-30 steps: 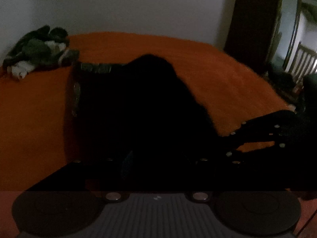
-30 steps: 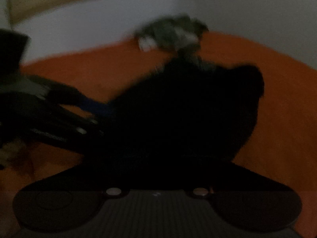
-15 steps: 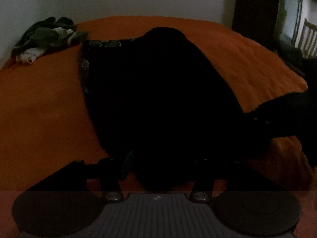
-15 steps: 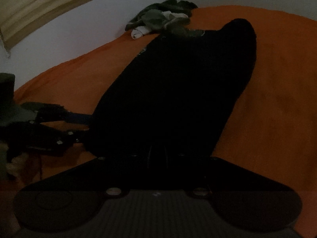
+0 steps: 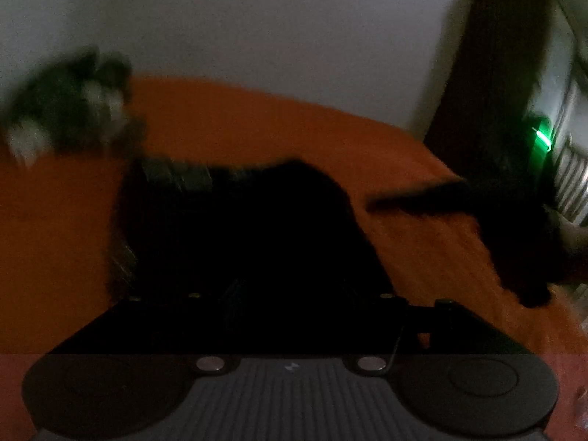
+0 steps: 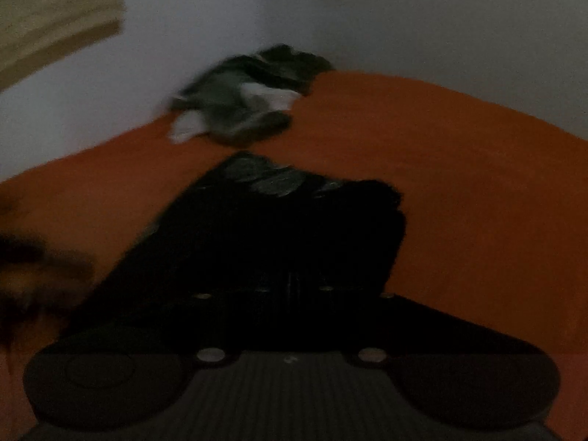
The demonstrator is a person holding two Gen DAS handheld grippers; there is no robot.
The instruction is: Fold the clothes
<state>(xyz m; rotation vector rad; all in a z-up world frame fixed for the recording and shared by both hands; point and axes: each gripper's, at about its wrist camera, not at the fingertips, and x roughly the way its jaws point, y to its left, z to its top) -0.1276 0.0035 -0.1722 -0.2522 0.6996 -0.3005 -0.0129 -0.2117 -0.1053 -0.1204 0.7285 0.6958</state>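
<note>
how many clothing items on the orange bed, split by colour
black garment: 1
green and white pile: 1 heap; too blurred to count its separate pieces
total: 2, both lying on the orange bed

garment (image 6: 279,235) on bed (image 6: 477,191), clothes pile (image 6: 250,99) behind

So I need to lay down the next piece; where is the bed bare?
The orange bedspread is bare right of the black garment, up to the wall. A bare strip lies left of it too. The far left corner is crowded by the crumpled clothes pile.
</note>
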